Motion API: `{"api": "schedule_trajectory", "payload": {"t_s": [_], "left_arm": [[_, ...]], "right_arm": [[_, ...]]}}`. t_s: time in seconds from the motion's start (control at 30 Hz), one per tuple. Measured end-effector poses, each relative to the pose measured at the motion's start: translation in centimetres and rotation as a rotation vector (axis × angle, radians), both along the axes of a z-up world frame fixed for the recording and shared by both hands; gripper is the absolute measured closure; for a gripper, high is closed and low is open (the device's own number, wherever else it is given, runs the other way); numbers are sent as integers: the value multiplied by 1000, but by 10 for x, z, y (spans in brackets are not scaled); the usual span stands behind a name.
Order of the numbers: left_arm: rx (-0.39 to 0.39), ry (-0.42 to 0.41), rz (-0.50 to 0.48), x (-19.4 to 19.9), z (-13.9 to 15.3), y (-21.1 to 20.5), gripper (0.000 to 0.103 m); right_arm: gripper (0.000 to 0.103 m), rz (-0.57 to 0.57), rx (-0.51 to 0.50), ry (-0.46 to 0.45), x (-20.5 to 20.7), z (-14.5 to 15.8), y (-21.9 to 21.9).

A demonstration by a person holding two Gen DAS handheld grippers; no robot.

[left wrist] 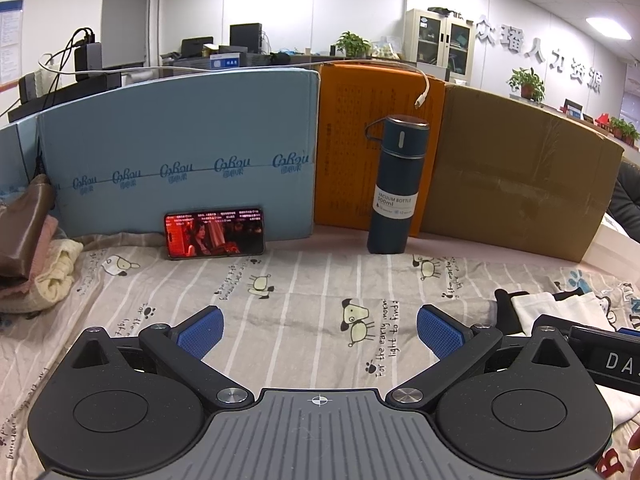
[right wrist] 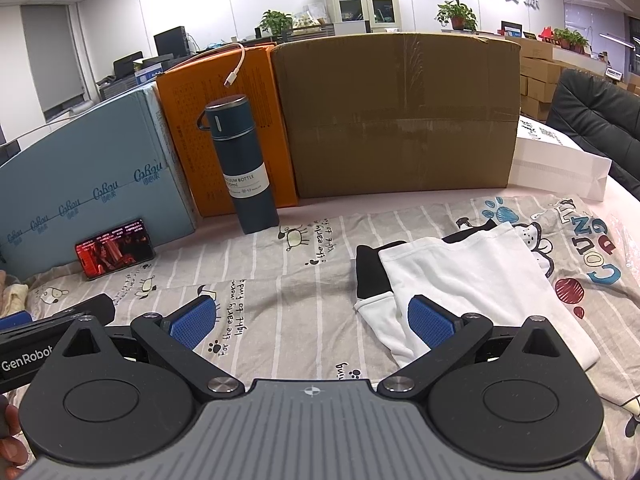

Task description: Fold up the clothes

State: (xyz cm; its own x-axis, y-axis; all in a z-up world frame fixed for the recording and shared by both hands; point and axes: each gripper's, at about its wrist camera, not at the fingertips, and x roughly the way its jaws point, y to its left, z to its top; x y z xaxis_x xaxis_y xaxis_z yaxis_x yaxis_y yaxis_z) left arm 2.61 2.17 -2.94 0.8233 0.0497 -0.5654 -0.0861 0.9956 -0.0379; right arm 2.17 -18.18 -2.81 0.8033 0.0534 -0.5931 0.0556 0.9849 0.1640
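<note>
Your work surface is a grey-and-white striped bedsheet printed with cartoon dogs point(left wrist: 304, 280), spread flat across the table. Along its far edge stand three upright panels side by side: a light blue carton point(left wrist: 180, 152) on the left, an orange carton point(left wrist: 352, 152) in the middle, and a large brown taped cardboard box point(right wrist: 400, 116) on the right. A white paper bag point(right wrist: 560, 164) sits just beside the brown box.

The task garment, a white folded garment with black sleeve sections point(right wrist: 472, 292), lies on the sheet to your right, partly over a printed cartoon shirt point(right wrist: 592, 248). A pile of cream and pink knitwear point(left wrist: 44, 268) rests at the far left edge.

A dark blue vacuum bottle point(left wrist: 394, 184) stands upright in front of the orange carton. A smartphone with a lit screen point(left wrist: 215, 233) leans against the blue carton.

Your left gripper point(left wrist: 318, 330) hovers over bare sheet, blue-padded fingers spread wide, holding nothing. Your right gripper point(right wrist: 312, 322) is likewise wide open and empty; its right fingertip point(right wrist: 432, 322) sits over the garment's near edge, though contact cannot be confirmed.
</note>
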Motion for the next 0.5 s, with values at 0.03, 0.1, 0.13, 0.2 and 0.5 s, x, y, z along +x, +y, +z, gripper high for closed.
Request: {"api": "schedule_trajectory", "payload": {"t_s": [0.03,0.1,0.13,0.2,0.5], "left_arm": [[0,0,0,0,0,0,0],[0,1,2,0,0,0,0],[-1,0,2,0,0,0,0],[-1,1,4,0,0,0,0],[3,-1,8,0,0,0,0]], "right_arm": [[0,0,0,1,0,0,0],[0,1,0,1,0,0,0],[0,2,0,1,0,0,0],[0,4,0,1,0,0,0],[0,10,2,1,1,-1,0]]}}
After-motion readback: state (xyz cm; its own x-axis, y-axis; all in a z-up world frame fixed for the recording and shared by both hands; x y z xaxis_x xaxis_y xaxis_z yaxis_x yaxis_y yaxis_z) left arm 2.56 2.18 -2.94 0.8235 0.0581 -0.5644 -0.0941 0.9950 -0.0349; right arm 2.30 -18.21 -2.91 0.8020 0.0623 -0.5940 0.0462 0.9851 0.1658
